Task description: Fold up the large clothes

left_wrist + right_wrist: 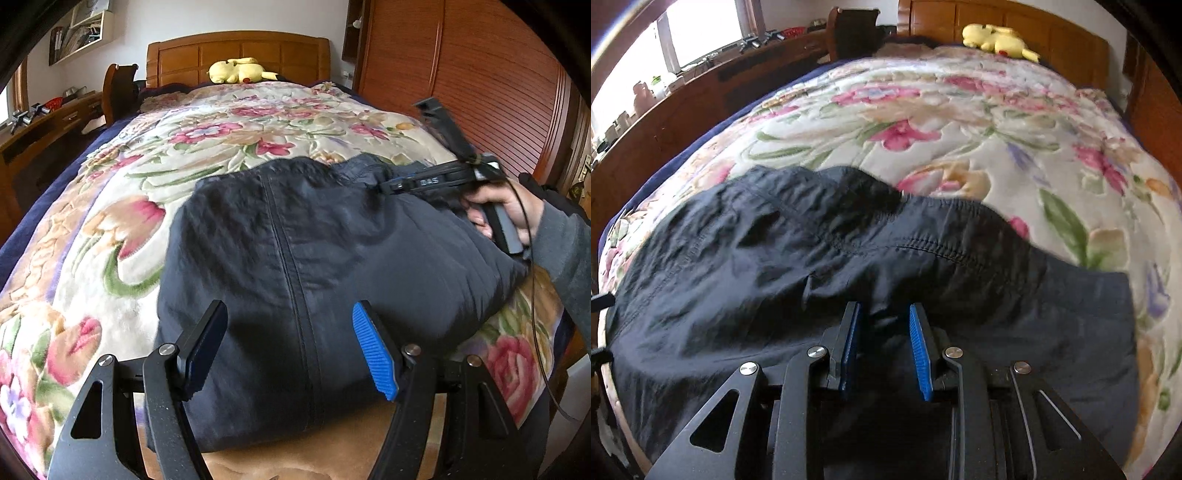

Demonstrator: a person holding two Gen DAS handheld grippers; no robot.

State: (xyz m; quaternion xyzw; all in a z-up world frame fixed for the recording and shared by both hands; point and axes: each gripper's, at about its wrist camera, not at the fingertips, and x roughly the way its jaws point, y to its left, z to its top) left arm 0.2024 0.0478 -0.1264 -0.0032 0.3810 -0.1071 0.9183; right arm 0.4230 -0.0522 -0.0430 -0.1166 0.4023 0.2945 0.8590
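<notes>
Left wrist view: my left gripper (pixel 290 350) points down at a slant over the near edge of the bed, jaws standing wide apart with nothing clamped between them; the dark jacket (pixel 314 236) lies directly beyond the fingertips, its centre seam running away from me between the two fingers. The jacket rests on the floral blanket (pixel 207 147), bunched toward the near end of the bed, well apart from the yellow plush toy (pixel 240 70) by the wooden headboard (pixel 236 48). At the right of this view my right hand (pixel 506 210), in a grey sleeve (pixel 565 258), grips the handle of the right gripper (pixel 388 185), which reaches leftward over the jacket's far right corner; its fingertips are too blurred here to read. Right wrist view: the right gripper (pixel 884 350) tilts down over the jacket (pixel 812 258), jaws set a narrow gap apart. Dark fabric sits just beyond and beneath the blue pads (pixel 919 350), but the blur leaves me unable to say whether any fold lies in the gap; the pads do not appear to press on cloth. A stitched hem crosses the view ahead of the fingertips. The blanket (pixel 960 129) fills the far half, with a wooden desk (pixel 683 110) along the left.
</notes>
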